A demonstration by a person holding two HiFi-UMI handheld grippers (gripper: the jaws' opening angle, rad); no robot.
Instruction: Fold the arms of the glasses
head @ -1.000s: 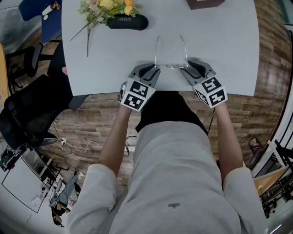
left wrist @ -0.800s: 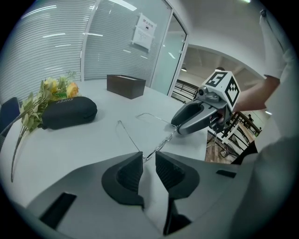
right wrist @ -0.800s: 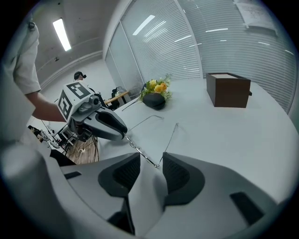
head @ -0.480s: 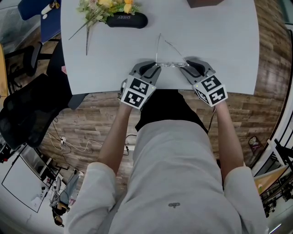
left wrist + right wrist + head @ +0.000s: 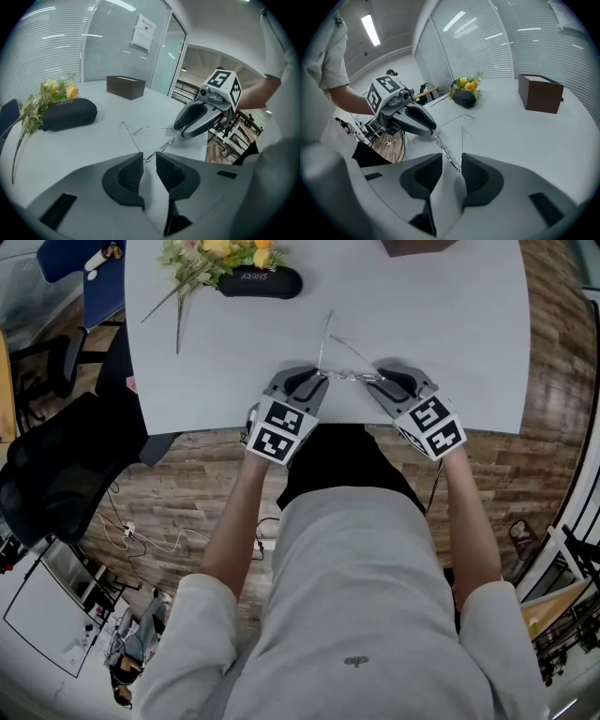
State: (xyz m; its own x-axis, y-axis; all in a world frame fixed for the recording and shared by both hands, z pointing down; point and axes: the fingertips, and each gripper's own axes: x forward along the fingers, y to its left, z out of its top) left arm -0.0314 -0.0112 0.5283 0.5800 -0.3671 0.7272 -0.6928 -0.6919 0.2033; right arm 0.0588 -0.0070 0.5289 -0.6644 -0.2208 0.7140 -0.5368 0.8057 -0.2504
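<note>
The left tool (image 5: 314, 378) pinches the left corner of the glasses (image 5: 349, 376). Their front lies crosswise on the worktop (image 5: 450, 334), spanning to the right tool (image 5: 380, 381), whose jaws are closing loosely around the right hinge, its arm angling ahead-left.

You've got a grey table (image 5: 450, 343): black case (image 5: 261, 282) and flowers (image 5: 202, 259) upper left, brown box (image 5: 417, 247) at top. The wire glasses (image 5: 345, 362) are near its lower edge.
</note>
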